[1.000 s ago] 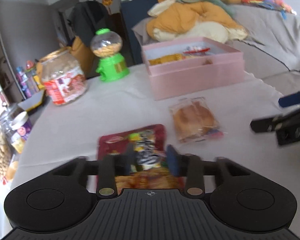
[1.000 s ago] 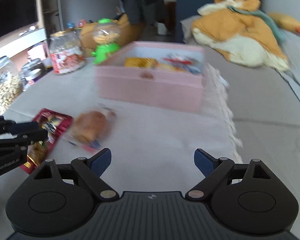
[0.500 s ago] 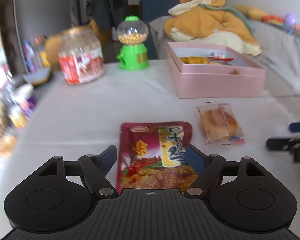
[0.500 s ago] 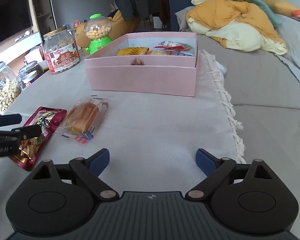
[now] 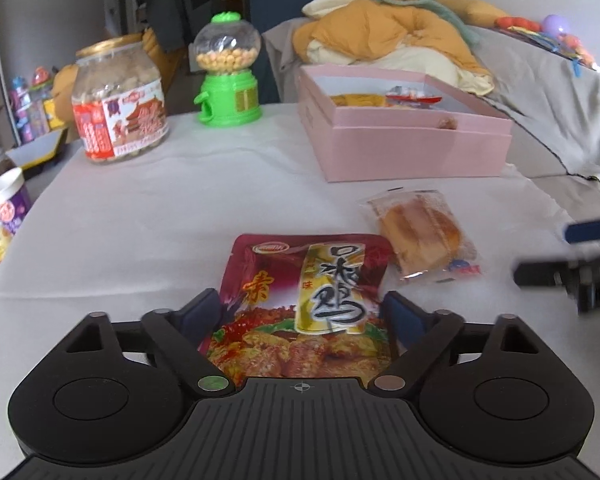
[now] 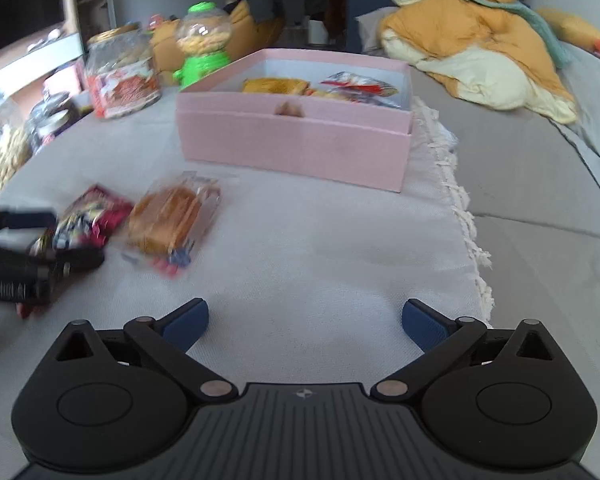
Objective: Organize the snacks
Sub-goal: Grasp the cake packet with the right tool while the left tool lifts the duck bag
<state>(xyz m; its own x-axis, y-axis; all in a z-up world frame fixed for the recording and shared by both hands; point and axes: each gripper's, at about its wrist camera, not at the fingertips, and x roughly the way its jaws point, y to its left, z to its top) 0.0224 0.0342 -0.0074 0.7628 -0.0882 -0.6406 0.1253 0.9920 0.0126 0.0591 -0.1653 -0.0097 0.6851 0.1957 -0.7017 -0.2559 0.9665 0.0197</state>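
On the white cloth [image 5: 148,216]: a red snack pouch [image 5: 306,292] lies flat, and just right of it, corner nearly touching, a clear-wrapped bread [image 5: 420,232].
Pink box [image 5: 416,152]: open, standing beyond both packets at the cloth's far right; inside it a yellow packet [image 5: 358,100] and a red-and-white packet [image 5: 414,97] lie against the back wall.
Jar [image 5: 118,100]: a big clear one with a gold lid and a red label, at the far left of the cloth, upright.
Candy dispenser [image 5: 228,76]: green base, clear globe of yellow balls, between the jar and the pink box.
Left edge: a purple-labelled cup [image 5: 6,204] and other containers, partly cut off.
Behind: a grey sofa [image 5: 548,92] with a heap of orange and cream bedding [image 5: 392,40].
In the way: nothing lies between the 2 packets and the box front.
Left gripper [image 5: 302,314]: spread wide; its 2 blue pads flank the near end of the red pouch, 1 on each side; whether they touch its edges I cannot tell.
Right gripper [image 6: 304,324]: jaws opening and already wide apart, only bare cloth between them, well to the right of the bread.
From the right wrist view: the left gripper shows blurred, over the pouch.
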